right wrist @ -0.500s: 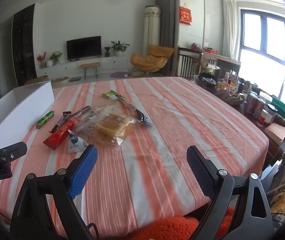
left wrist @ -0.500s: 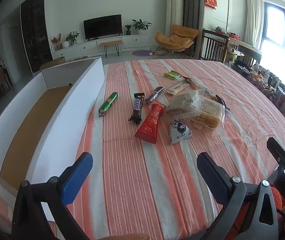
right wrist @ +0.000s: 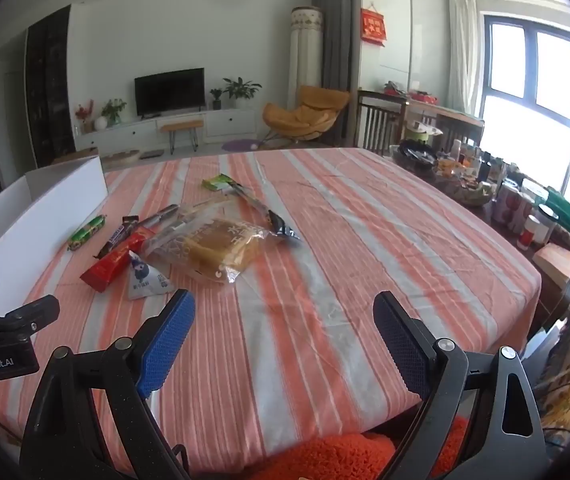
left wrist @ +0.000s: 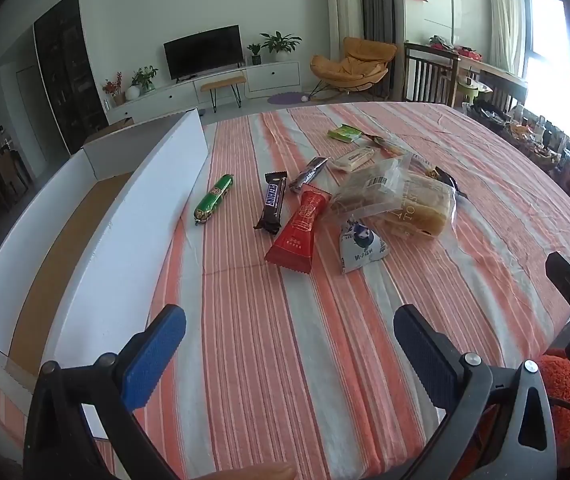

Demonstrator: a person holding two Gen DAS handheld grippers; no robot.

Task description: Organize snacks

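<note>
We hold both tongs above the near part of the table (left wrist: 505, 216), which is draped in an orange-and-grey striped cloth. The left tongs (left wrist: 289, 342) stand wide apart with nothing between their blue pads; the right tongs (right wrist: 283, 326) also stand wide apart and bare.

Ahead of the left tongs the snacks lie in a loose cluster on the cloth. Nearest is a red wrapped bar (left wrist: 299, 230), and just right of it a small white triangular pouch (left wrist: 361, 246). Beyond the pouch sits a clear bag of sliced bread (left wrist: 401, 200), its near edge touching the pouch. Left of the red bar lies a Snickers bar (left wrist: 273, 205), apart from it, and farther left a green sausage stick (left wrist: 213, 198) close to the wall of a white open box (left wrist: 125, 248). That box runs along the left of the left tongs, its brown floor showing. Farther off we note a silver-dark wrapped bar (left wrist: 308, 174), a pale flat packet (left wrist: 353, 158), a green packet (left wrist: 344, 134) and a long dark sachet (right wrist: 263, 208) beside the bread.

From the right tongs, the cluster sits ahead and to the left; the pouch (right wrist: 145, 276) is nearest. The left tongs' frame (right wrist: 3, 336) shows at the left edge.
</note>
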